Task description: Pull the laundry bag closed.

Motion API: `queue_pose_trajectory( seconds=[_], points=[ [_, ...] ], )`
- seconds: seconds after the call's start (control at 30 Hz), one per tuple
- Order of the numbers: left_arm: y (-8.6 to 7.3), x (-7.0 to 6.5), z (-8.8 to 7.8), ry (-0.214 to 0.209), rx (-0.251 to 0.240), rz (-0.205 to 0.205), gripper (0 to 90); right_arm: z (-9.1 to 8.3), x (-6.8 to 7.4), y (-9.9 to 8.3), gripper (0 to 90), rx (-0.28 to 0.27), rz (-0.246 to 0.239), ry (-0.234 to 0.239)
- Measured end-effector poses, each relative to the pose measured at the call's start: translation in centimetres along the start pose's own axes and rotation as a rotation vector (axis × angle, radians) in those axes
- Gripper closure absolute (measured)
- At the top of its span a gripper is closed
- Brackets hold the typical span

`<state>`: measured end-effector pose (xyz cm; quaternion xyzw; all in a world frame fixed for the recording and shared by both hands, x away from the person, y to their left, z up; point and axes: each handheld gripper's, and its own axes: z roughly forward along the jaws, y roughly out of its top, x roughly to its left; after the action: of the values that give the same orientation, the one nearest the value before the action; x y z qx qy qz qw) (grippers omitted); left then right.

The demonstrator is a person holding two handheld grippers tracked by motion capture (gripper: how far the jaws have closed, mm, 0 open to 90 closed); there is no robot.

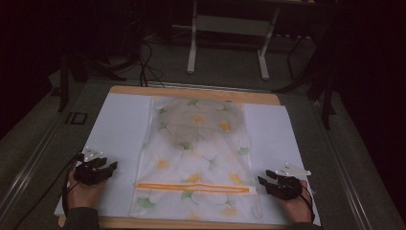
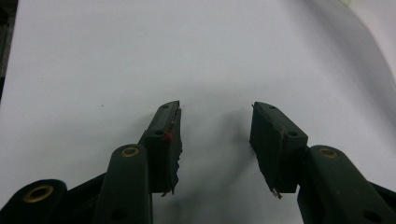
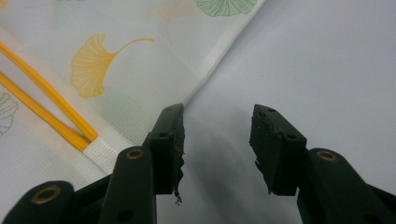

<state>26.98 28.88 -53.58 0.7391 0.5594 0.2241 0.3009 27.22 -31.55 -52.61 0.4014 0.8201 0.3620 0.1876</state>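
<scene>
A white mesh laundry bag point(image 1: 196, 158) printed with yellow and green ginkgo leaves lies flat on the white sheet point(image 1: 119, 129), with something greyish inside its far half. An orange zipper point(image 1: 194, 188) runs across its near end. My left gripper point(image 1: 111, 167) rests open on the sheet to the left of the bag, apart from it; its jaws point(image 2: 216, 123) have only bare sheet between them. My right gripper point(image 1: 264, 178) stands open at the bag's right edge, next to the zipper's end point(image 3: 91, 137), nothing between its jaws. The bag's edge point(image 3: 205, 70) runs just past its left jaw.
The sheet covers a wooden board point(image 1: 191, 91) on a dark table. Beyond the table stand a white frame point(image 1: 230, 28) and dark stands with cables point(image 1: 143, 57) on the floor. Bare sheet lies on both sides of the bag.
</scene>
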Motion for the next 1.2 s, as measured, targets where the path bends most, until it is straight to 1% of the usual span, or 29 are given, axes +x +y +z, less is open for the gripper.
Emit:
queue_pose_trajectory(
  seconds=[0.03, 0.07, 0.1, 0.13, 0.2, 0.23, 0.3, 0.33, 0.37, 0.43, 0.5, 0.6, 0.63, 0.7, 0.77, 0.8, 0.83, 0.87, 0.93, 1.0, 1.07, 1.13, 1.2],
  points=[
    [0.1, 0.0, 0.0, -0.006, 0.005, -0.002, 53.9, 0.0, 0.0, 0.0, 54.6, 0.0, -0.002, 0.0],
    [0.1, 0.1, -0.1, -0.021, 0.013, -0.01, 54.3, 0.0, 0.1, 0.0, 54.6, 0.0, -0.004, 0.003],
    [0.1, 0.1, -0.1, -0.021, 0.013, -0.01, 55.3, 0.0, 0.1, 0.0, 54.6, 0.0, -0.004, 0.003],
    [0.1, 0.2, -0.3, -0.043, 0.021, -0.029, 54.9, -0.1, 0.3, 0.2, 54.7, 0.001, -0.015, 0.01],
    [0.1, 0.2, -0.4, -0.043, 0.022, -0.032, 53.6, -0.1, 0.5, 0.3, 54.8, 0.001, -0.023, 0.013],
    [0.0, 0.2, -0.5, -0.052, 0.022, -0.037, 53.6, -0.1, 0.5, 0.3, 54.8, 0.001, -0.023, 0.013],
    [0.1, 0.2, -0.6, -0.057, 0.01, -0.029, 53.6, -0.2, 0.7, 0.5, 54.8, 0.004, -0.035, 0.014],
    [0.1, 0.2, -0.7, -0.06, 0.011, -0.032, 53.6, -0.2, 0.8, 0.5, 54.8, 0.003, -0.036, 0.015],
    [0.2, 0.3, -0.9, -0.071, -0.001, -0.037, 53.6, -0.2, 0.8, 0.6, 54.8, 0.002, -0.038, 0.017],
    [0.2, 0.2, -1.0, -0.075, -0.005, -0.04, 53.8, -0.2, 0.9, 0.6, 54.9, 0.002, -0.041, 0.019],
    [0.3, 0.2, -1.4, -0.099, -0.013, -0.05, 54.2, -0.4, 1.0, 0.9, 55.4, -0.002, -0.049, 0.029],
    [0.5, 0.2, -1.6, -0.107, -0.012, -0.052, 55.1, -0.5, 1.2, 1.1, 55.7, -0.007, -0.054, 0.032],
    [0.5, 0.2, -1.7, -0.116, -0.013, -0.055, 56.0, -0.5, 1.3, 1.3, 55.7, -0.005, -0.066, 0.039],
    [0.6, 0.2, -1.9, -0.122, -0.018, -0.052, 56.0, -0.6, 1.5, 1.4, 55.7, 0.0, -0.07, 0.041],
    [0.6, 0.3, -2.0, -0.125, -0.022, -0.056, 56.5, -0.6, 1.9, 1.8, 55.7, 0.009, -0.094, 0.057],
    [0.6, 0.3, -2.1, -0.133, -0.021, -0.058, 56.5, -0.6, 1.9, 1.8, 55.7, 0.009, -0.094, 0.057],
    [0.6, 0.3, -2.1, -0.134, -0.022, -0.06, 56.9, -0.6, 2.1, 2.1, 55.8, 0.013, -0.115, 0.071],
    [0.6, 0.3, -2.1, -0.139, -0.02, -0.065, 56.9, -0.6, 2.1, 2.1, 55.8, 0.013, -0.115, 0.071],
    [0.7, 0.4, -2.2, -0.153, -0.02, -0.072, 56.9, -0.5, 2.4, 2.5, 56.4, 0.019, -0.131, 0.086],
    [0.7, 0.3, -2.2, -0.161, -0.021, -0.068, 57.0, -0.2, 2.9, 2.9, 56.8, 0.024, -0.161, 0.102],
    [0.8, 0.2, -2.2, -0.169, -0.021, -0.062, 57.0, -0.2, 3.1, 3.1, 56.9, 0.028, -0.17, 0.109],
    [0.8, 0.0, -2.2, -0.169, -0.023, -0.054, 56.0, 0.0, 3.7, 3.6, 57.2, 0.033, -0.197, 0.125],
    [0.9, -0.1, -2.2, -0.174, -0.019, -0.045, 56.1, 0.0, 3.9, 3.7, 57.3, 0.033, -0.203, 0.132]
  ],
)
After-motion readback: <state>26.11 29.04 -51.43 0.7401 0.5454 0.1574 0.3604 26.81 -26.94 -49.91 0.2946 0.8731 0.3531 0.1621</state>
